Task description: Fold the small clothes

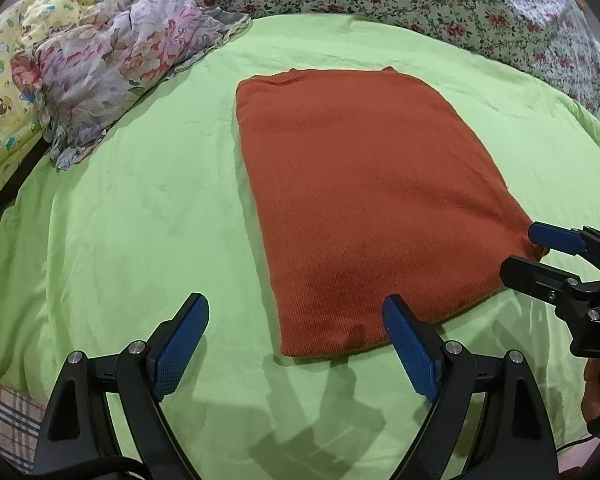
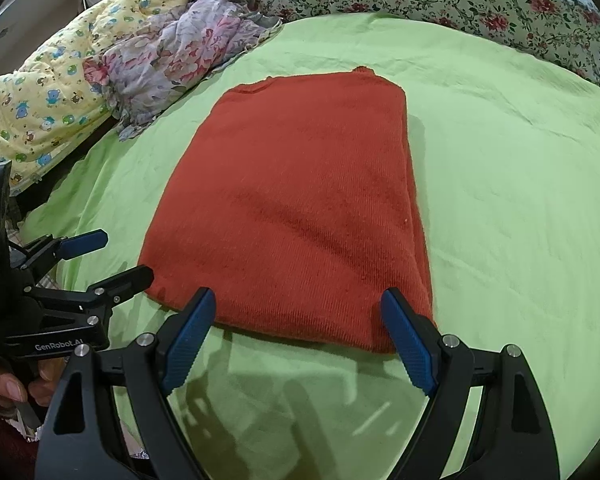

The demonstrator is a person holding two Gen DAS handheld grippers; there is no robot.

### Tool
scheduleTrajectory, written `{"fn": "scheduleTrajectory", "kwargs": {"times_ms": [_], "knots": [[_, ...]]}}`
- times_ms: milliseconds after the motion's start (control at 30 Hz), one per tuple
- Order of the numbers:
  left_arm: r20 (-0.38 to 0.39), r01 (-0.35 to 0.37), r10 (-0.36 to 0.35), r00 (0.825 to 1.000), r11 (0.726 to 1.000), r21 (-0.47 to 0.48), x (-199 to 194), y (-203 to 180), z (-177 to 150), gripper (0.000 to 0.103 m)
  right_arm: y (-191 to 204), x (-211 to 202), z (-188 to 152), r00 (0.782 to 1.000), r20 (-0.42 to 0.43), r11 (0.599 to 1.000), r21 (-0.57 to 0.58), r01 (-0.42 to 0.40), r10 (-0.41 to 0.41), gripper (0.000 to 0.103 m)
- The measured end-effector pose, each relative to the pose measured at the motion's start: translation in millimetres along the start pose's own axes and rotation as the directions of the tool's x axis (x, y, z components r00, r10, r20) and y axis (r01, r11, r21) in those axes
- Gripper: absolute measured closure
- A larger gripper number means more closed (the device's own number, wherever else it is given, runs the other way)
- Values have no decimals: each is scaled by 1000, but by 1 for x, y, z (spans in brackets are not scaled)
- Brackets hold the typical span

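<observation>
A rust-orange knit sweater lies flat on the green sheet, sleeves folded in, a long rectangle with the collar at the far end. It also shows in the right wrist view. My left gripper is open and empty, just short of the sweater's near left hem corner. My right gripper is open and empty, straddling the near right hem edge. The right gripper shows in the left wrist view at the sweater's near right corner. The left gripper shows in the right wrist view beside the near left corner.
A green sheet covers the bed. A crumpled floral cloth and a yellow cartoon-print quilt lie at the far left. A floral quilt runs along the far and right sides.
</observation>
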State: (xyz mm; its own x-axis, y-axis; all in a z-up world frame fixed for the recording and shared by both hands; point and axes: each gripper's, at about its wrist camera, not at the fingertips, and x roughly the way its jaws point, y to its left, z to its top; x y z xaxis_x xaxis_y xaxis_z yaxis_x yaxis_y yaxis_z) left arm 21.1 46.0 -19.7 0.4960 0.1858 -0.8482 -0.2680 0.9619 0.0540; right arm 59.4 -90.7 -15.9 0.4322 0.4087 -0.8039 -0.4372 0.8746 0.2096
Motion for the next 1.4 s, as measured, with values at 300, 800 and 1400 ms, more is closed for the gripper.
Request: {"fn": "scheduleTrajectory", "kwargs": {"times_ms": [300,800,1400], "knots": [[9,8,-8,1000,1000,-13,2,4,5,14,0,5,8,1000,1,1000,-3,-4,4,18],[13,25,-24,1000,999,-23,4,7,11,14,2,9,14,1000,-5,1000,0,-13,13,18],[17,32,-32,999,999,-32,3,8,13,14,-1,10,13,1000,-1,1000,24,-17,17,18]]}}
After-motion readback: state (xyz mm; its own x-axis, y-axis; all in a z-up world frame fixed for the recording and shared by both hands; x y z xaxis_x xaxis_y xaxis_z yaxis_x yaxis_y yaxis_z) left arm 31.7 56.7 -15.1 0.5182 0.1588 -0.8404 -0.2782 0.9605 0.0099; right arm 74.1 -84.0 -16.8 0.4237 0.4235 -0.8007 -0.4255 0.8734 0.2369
